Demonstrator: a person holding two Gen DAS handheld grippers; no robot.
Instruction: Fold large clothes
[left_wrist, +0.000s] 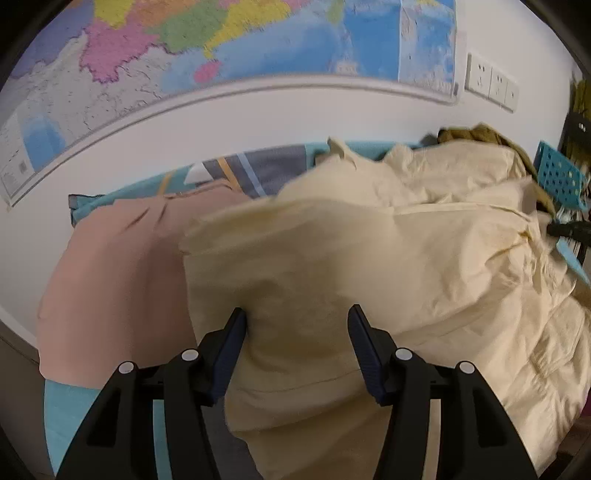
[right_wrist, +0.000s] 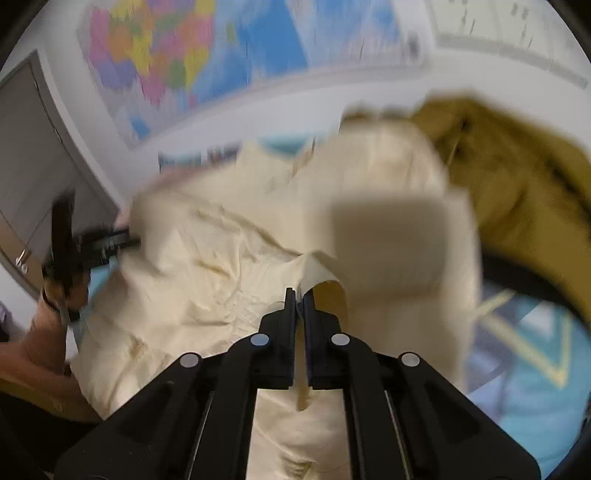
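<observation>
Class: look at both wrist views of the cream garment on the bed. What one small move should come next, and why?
Probably close the left gripper on the cream garment: its fingers stand apart with cloth between them, unpinched, while the right gripper already pinches a fold. Folding likely needs both holds.

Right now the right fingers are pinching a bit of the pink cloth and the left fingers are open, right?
Not quite. The right gripper is shut on a fold of the cream garment, not the pink cloth, which lies off to the side. The right wrist view shows it. The left gripper is indeed open.
</observation>
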